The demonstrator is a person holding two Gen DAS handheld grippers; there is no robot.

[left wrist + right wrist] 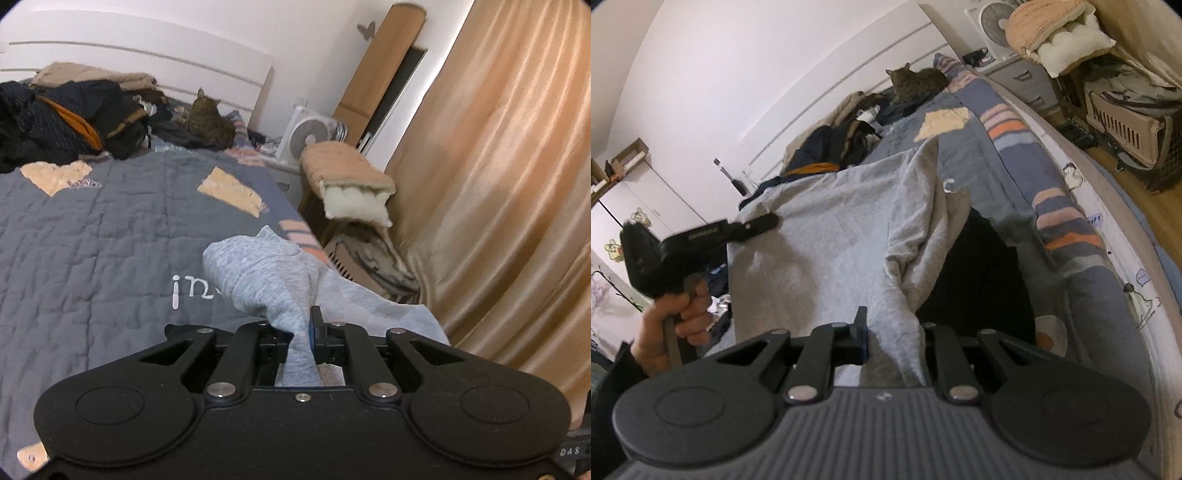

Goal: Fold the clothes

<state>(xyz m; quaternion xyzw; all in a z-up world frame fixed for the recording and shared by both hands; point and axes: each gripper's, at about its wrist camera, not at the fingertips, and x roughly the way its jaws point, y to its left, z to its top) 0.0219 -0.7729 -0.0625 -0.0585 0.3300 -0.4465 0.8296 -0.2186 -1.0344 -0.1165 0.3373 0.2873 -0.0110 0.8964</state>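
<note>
A light grey garment (831,236) hangs spread above the bed, stretched between both grippers. In the left wrist view my left gripper (308,326) is shut on a bunched edge of the grey garment (266,273), which spills forward over the quilt. In the right wrist view my right gripper (892,332) is closed on another gathered edge; its right finger is hidden by cloth. The left gripper (766,221) also appears there at the garment's far left corner, held by a hand (679,306).
A grey quilted bed cover (92,240) lies below. A pile of dark clothes (66,122) and a cat (208,123) sit near the headboard. Beside the bed stand a cushioned stool (347,173), a fan (308,134), peach curtains (498,184) and a pet carrier (1126,129).
</note>
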